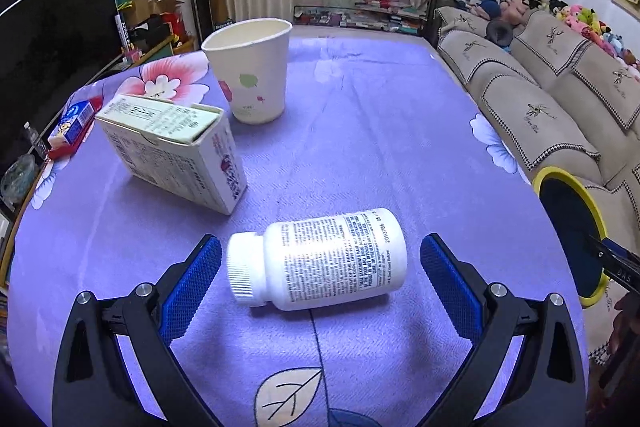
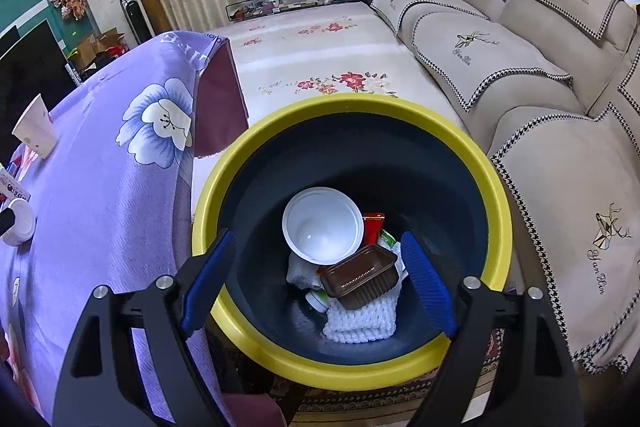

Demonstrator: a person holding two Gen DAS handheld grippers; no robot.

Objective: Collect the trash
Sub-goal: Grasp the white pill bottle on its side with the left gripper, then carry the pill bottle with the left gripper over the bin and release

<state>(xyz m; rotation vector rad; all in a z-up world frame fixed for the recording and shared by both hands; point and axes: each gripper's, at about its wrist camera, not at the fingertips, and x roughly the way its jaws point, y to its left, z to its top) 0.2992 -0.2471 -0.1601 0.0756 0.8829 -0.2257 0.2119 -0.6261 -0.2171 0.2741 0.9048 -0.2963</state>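
A white pill bottle [image 1: 320, 259] lies on its side on the purple cloth, cap to the left. My left gripper [image 1: 320, 259] is open, and the bottle lies in the gap between its blue pads without touching either. Behind it stand a tilted carton [image 1: 176, 151] and a paper cup [image 1: 252, 75]. My right gripper [image 2: 318, 259] hangs open and empty over the yellow-rimmed bin [image 2: 496, 187]. In the bin lie a white bowl [image 2: 323, 225], a brown tray [image 2: 360, 277], a white knitted cloth [image 2: 360, 319] and a red wrapper [image 2: 373, 227].
A small red and blue box [image 1: 72, 127] lies at the table's far left edge. The bin [image 1: 560, 173] stands off the table's right side, in front of a beige sofa [image 1: 540, 99]. A TV [image 1: 52, 39] is on the left. The cup [image 2: 34, 133] and bottle cap [image 2: 20, 223] show in the right wrist view.
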